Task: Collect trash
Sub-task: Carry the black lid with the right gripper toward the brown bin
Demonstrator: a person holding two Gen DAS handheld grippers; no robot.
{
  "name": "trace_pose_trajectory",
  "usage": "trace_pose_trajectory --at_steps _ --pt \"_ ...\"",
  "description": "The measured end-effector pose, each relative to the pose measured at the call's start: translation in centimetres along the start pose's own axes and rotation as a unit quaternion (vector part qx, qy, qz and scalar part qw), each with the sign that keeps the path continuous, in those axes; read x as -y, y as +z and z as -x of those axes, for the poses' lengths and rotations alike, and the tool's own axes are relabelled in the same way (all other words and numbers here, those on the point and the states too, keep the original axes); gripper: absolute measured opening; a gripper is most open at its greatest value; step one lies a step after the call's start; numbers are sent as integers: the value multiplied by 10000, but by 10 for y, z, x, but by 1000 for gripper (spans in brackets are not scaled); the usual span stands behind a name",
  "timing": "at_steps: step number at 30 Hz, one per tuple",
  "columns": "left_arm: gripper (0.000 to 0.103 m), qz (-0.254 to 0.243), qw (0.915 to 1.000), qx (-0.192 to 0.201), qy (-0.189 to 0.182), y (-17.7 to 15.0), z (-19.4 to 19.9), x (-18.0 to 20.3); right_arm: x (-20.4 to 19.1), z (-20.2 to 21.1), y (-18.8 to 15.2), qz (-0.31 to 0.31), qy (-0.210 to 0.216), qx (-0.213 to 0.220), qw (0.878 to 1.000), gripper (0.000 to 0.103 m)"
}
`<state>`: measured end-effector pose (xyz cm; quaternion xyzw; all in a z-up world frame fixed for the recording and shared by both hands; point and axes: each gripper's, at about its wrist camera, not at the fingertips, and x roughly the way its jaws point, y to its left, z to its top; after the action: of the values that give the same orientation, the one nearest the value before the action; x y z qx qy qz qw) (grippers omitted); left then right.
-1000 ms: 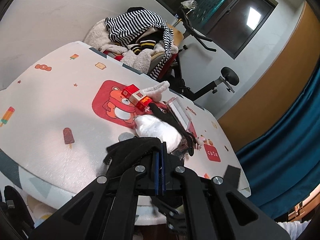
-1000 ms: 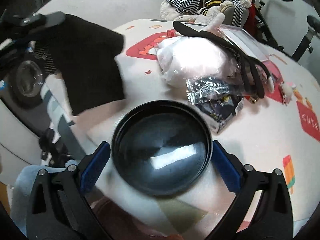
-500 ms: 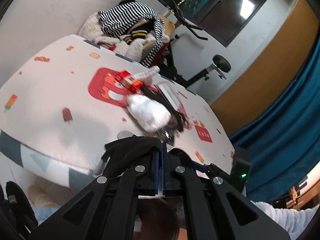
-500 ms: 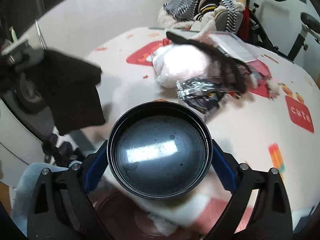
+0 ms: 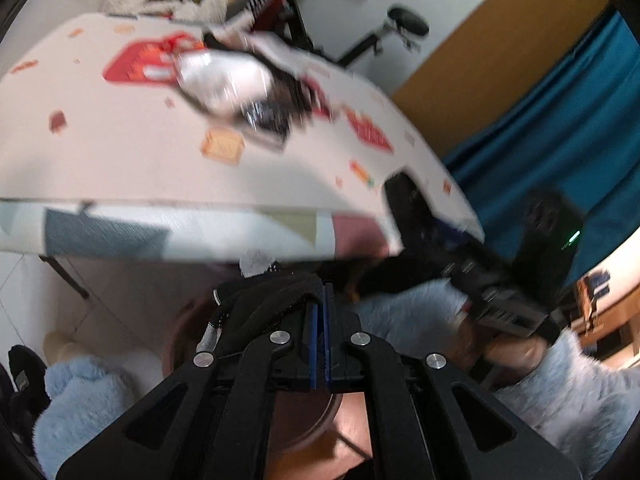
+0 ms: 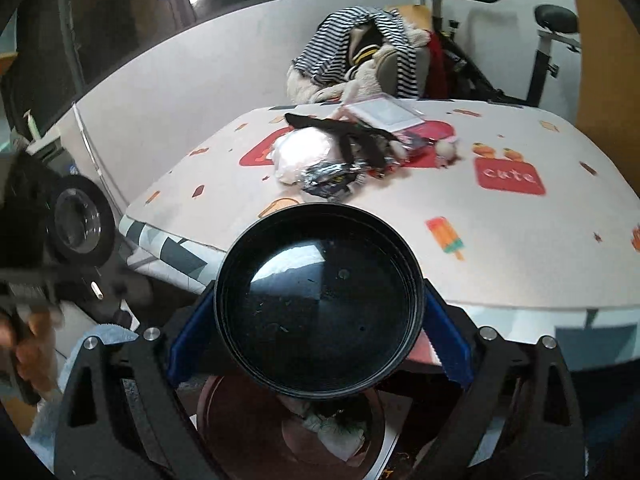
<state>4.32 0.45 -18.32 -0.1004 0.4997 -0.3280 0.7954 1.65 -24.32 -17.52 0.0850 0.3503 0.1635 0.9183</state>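
Left gripper (image 5: 320, 300) clamped shut on a black cloth (image 5: 264, 304), hanging below the table (image 5: 120, 160) edge over a dark red bin (image 6: 240, 420) on the floor. Right gripper (image 6: 318, 320) spread wide with its blue pads pressed on both sides of a round black bowl (image 6: 318, 300), held at the table's near edge above that bin. Further back on the table, a white bag (image 6: 304, 152), a crumpled foil wrapper (image 6: 332, 176) and a black strap (image 6: 340, 128) heaped together.

Our left gripper (image 5: 320, 312) pinches black fabric (image 5: 268, 304) in its fingers below the worktop (image 5: 120, 168); blurred trash, probably wrappers (image 5: 240, 88), lies there.
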Motion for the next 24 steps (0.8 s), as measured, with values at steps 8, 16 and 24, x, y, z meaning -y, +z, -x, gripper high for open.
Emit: trace_pose_trajectory --at_steps 8,16,24 --pt "57 -444 9919 -988 657 -16 -63 3 11 15 -4 -210 -18 142 9997 92" --pt "74 -119 9919 -886 901 -25 -60 -20 12 11 -14 -330 12 43 9994 92" --pt "74 379 9960 -772 235 -28 -45 -24 6 3 -26 -277 15 -105 9996 92"
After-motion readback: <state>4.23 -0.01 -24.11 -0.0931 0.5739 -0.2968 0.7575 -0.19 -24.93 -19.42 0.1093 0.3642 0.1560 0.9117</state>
